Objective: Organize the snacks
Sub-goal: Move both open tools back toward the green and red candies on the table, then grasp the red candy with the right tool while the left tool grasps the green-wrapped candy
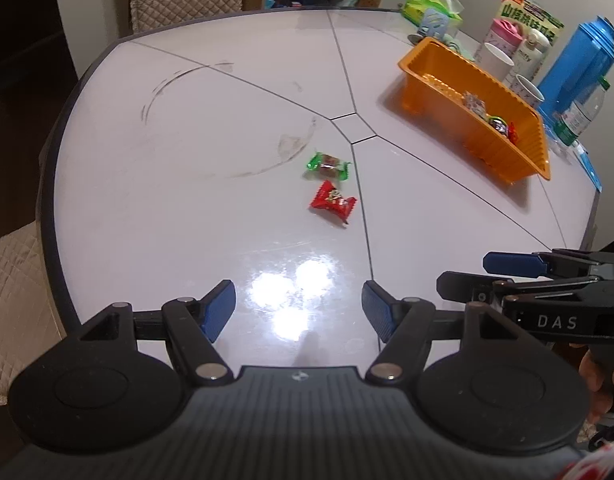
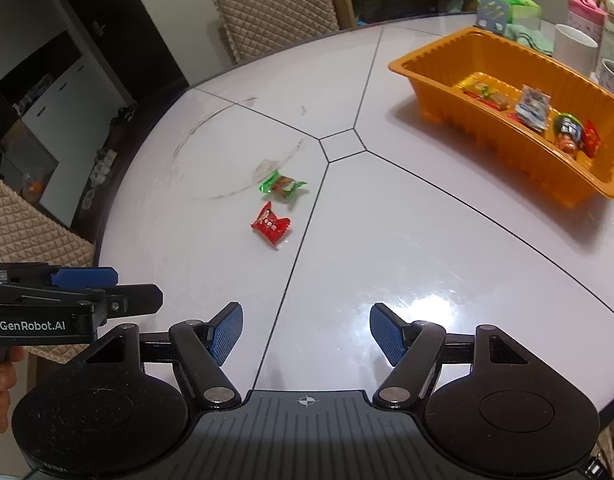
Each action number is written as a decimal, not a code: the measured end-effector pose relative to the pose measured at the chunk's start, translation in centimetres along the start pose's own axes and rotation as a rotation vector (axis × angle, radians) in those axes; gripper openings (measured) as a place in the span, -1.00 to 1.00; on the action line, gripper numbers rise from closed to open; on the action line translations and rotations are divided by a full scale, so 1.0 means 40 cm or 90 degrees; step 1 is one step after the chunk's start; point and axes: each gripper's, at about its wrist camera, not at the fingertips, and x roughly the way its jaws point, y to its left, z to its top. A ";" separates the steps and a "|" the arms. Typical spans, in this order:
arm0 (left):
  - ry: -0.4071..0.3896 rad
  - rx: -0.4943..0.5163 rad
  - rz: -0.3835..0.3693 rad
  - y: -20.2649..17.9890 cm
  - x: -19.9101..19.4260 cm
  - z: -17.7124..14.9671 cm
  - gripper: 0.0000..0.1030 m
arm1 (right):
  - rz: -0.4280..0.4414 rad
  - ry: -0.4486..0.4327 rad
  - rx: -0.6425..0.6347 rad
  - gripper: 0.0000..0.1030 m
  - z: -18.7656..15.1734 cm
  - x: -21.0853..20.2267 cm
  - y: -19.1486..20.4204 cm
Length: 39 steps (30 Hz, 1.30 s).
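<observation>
Two candies wait to go in the orange tray.

Both the left gripper and right gripper have fingers open and empty. The green candy and red candy lie on the surface, well apart from the orange tray.

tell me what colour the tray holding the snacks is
Orange tray, with ribbed walls; it shows best in the right wrist view.

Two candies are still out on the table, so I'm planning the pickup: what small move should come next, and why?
Probably ease the left gripper forward and down over the red candy. Its jaws stand open and empty, that candy lies nearest, beside the green candy, and both are outside the orange tray that already holds other snacks.
</observation>
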 end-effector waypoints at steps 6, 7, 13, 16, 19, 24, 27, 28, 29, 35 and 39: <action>0.002 -0.009 0.006 0.015 0.012 0.002 0.30 | 0.005 0.002 -0.020 0.36 0.012 0.031 0.013; 0.002 -0.010 0.007 0.017 0.014 0.003 0.30 | 0.007 0.001 -0.024 0.36 0.015 0.037 0.014; 0.002 -0.024 0.014 0.037 0.030 0.011 0.30 | 0.011 -0.003 -0.049 0.36 0.027 0.074 0.019; 0.002 -0.032 0.018 0.046 0.040 0.016 0.30 | 0.014 -0.009 -0.070 0.36 0.034 0.093 0.023; 0.003 -0.037 0.022 0.055 0.050 0.020 0.30 | 0.020 -0.017 -0.098 0.36 0.039 0.109 0.032; 0.006 -0.050 0.031 0.071 0.071 0.029 0.30 | 0.033 -0.033 -0.160 0.04 0.049 0.138 0.055; 0.008 -0.056 0.033 0.079 0.082 0.034 0.30 | 0.037 -0.042 -0.194 0.01 0.056 0.155 0.067; 0.008 -0.058 0.034 0.081 0.084 0.036 0.30 | 0.035 -0.046 -0.208 0.01 0.059 0.161 0.073; 0.008 -0.060 0.034 0.083 0.088 0.038 0.30 | 0.034 -0.048 -0.222 -0.02 0.063 0.167 0.079; 0.012 -0.063 0.037 0.094 0.104 0.050 0.30 | 0.029 -0.052 -0.288 -0.11 0.078 0.204 0.101; 0.015 -0.064 0.040 0.101 0.114 0.057 0.30 | 0.030 -0.048 -0.322 -0.18 0.083 0.230 0.110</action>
